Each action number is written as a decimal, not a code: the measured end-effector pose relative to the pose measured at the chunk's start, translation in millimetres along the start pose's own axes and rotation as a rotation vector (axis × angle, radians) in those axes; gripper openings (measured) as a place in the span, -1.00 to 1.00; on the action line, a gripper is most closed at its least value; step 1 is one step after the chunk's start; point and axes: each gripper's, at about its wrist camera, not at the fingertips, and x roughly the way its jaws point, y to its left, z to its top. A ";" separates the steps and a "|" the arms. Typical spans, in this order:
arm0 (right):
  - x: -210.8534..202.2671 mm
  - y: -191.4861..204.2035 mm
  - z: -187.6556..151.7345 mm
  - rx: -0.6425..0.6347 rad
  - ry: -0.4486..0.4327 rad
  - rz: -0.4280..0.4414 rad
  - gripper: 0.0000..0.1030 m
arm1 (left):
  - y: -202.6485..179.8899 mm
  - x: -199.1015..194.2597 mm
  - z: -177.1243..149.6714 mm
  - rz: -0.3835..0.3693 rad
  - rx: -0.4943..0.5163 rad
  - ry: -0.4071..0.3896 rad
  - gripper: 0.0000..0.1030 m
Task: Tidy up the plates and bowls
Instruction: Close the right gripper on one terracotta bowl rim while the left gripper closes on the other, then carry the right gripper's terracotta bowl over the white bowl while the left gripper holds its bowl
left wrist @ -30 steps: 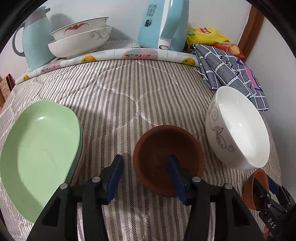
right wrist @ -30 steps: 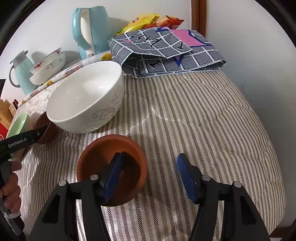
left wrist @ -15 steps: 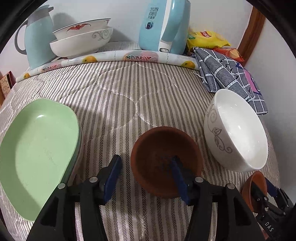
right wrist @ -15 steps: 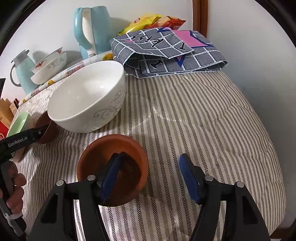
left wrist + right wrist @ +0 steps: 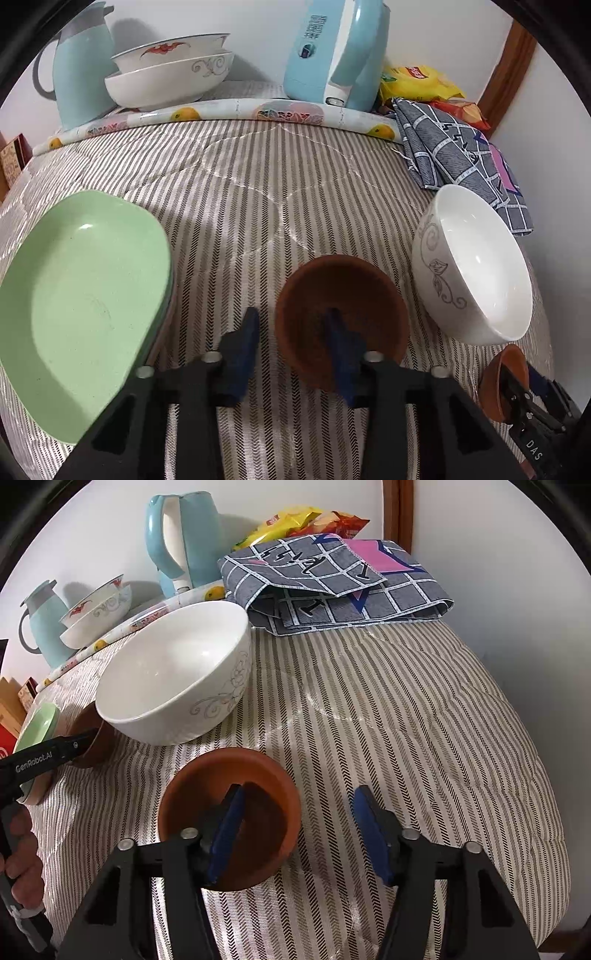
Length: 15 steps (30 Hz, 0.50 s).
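Left wrist view: the left gripper (image 5: 291, 350) stands parted, straddling the near rim of a small terracotta-brown bowl (image 5: 341, 325) just left of the big white ceramic bowl (image 5: 476, 266). Right wrist view: the right gripper (image 5: 299, 834), equally parted, straddles a second terracotta bowl (image 5: 231, 812) in front of it. Both bowls look stiff, light and breakable; the rim wall seems the place to pinch.

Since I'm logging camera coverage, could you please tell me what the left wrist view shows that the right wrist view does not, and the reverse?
Only the left wrist view shows the green plate's full face and the left gripper straddling its brown bowl's rim. Only the right wrist view shows the person's hand and the right gripper straddling the other brown bowl's rim. Both show the white bowl, stacked bowls, kettle and checked cloth.
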 end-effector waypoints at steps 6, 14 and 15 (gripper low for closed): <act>-1.5 9.7 1.3 -0.022 0.014 0.026 -0.43 | 3.0 0.0 0.6 -0.038 -0.024 0.022 -0.68; -4.4 3.5 1.9 0.021 0.012 0.032 -0.68 | 1.0 -6.6 -0.4 -0.060 -0.032 -0.001 -0.78; -4.7 2.7 1.6 0.026 0.011 0.037 -0.69 | 2.0 -7.5 -0.2 -0.069 -0.036 -0.003 -0.80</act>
